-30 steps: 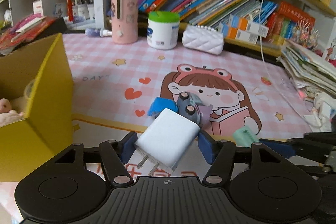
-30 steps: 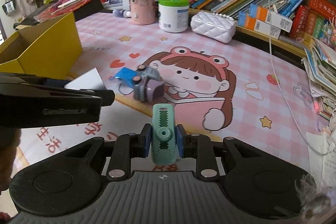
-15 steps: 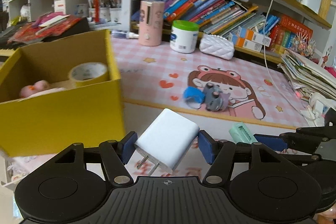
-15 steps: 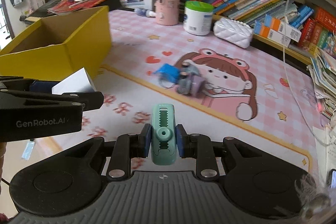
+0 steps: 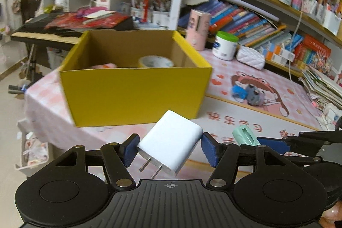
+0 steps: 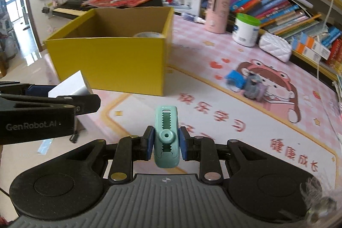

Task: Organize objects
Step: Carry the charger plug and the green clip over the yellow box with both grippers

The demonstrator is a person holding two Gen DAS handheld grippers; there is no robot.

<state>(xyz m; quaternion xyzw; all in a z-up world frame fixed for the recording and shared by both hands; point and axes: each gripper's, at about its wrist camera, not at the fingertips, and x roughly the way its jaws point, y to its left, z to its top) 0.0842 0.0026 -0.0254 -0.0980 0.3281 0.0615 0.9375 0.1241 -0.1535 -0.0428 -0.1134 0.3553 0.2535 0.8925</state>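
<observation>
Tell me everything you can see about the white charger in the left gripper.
The white charger is a small rounded block that looks like smooth plastic, with two flat metal prongs pointing down toward the camera. It sits tilted between the blue pads of the left gripper, which press its two sides and hold it above the table, in front of the yellow box. Nothing else touches it.

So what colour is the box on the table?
Yellow outside, plain brown cardboard inside; the box shows best in the left wrist view.
</observation>
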